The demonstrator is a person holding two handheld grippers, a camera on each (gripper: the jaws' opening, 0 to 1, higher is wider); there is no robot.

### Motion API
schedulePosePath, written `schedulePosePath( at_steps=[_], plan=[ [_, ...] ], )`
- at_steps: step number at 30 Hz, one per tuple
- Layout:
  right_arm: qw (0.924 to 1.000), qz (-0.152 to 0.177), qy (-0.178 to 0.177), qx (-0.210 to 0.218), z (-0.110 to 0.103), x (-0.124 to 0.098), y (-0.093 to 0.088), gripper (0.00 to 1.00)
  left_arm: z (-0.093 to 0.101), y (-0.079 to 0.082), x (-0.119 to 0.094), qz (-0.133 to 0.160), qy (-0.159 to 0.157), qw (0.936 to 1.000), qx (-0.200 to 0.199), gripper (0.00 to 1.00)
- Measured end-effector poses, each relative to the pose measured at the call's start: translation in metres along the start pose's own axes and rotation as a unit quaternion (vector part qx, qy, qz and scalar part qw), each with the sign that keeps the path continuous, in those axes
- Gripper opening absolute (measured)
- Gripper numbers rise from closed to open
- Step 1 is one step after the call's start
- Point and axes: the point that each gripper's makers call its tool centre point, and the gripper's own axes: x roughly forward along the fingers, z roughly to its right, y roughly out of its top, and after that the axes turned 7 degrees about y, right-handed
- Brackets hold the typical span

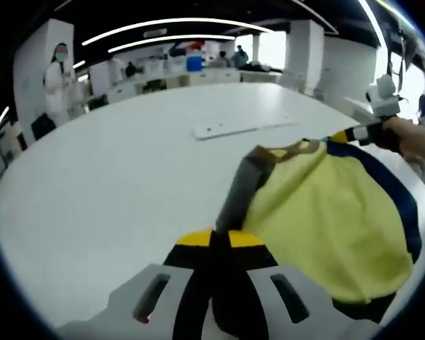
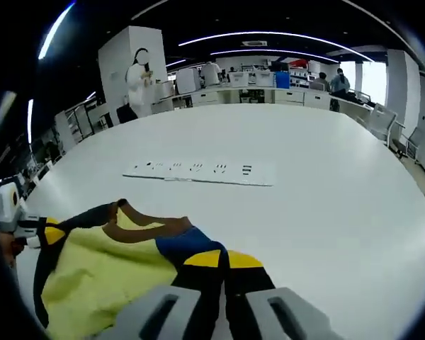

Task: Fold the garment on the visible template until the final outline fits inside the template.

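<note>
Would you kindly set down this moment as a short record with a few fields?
Setting: large white table in an open room, people standing at the far benches
Garment: yellow shirt with dark blue trim and a brown collar, held up between both grippers
Left gripper: shut on a grey part of the shirt
Right gripper: shut on the shirt at its blue edge
Other item: flat white strip lying on the table beyond the shirt
Template: cannot tell where it is
Fold state: not yet folded flat
</note>
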Motion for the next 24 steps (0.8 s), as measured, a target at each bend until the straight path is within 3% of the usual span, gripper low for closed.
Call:
schedulePosePath(
  at_steps=[4,7,13,20,24],
  plan=[
    [0.9998,-0.013,-0.005,0.01,0.005,0.01,-0.007,0.0,-0.001,-0.001,0.003,-0.005,0.001,1.0,0.0,0.09],
    [0.9997,-0.005,-0.001,0.022,0.004,0.011,-0.007,0.0,-0.005,-0.001,0.003,-0.006,0.013,0.9999,0.005,0.19],
    [0.9998,0.016,-0.008,0.01,0.001,-0.001,0.007,0.39,-0.008,0.01,-0.009,0.013,0.022,0.9996,0.009,0.44],
    [0.9994,0.035,0.006,0.003,-0.014,-0.021,0.026,0.55,-0.004,0.038,-0.031,0.056,0.016,0.9981,0.019,0.58],
    [0.9986,0.038,0.032,-0.017,-0.032,-0.042,0.025,0.56,0.003,0.048,-0.044,0.071,0.008,0.9971,0.027,0.67]
  ],
)
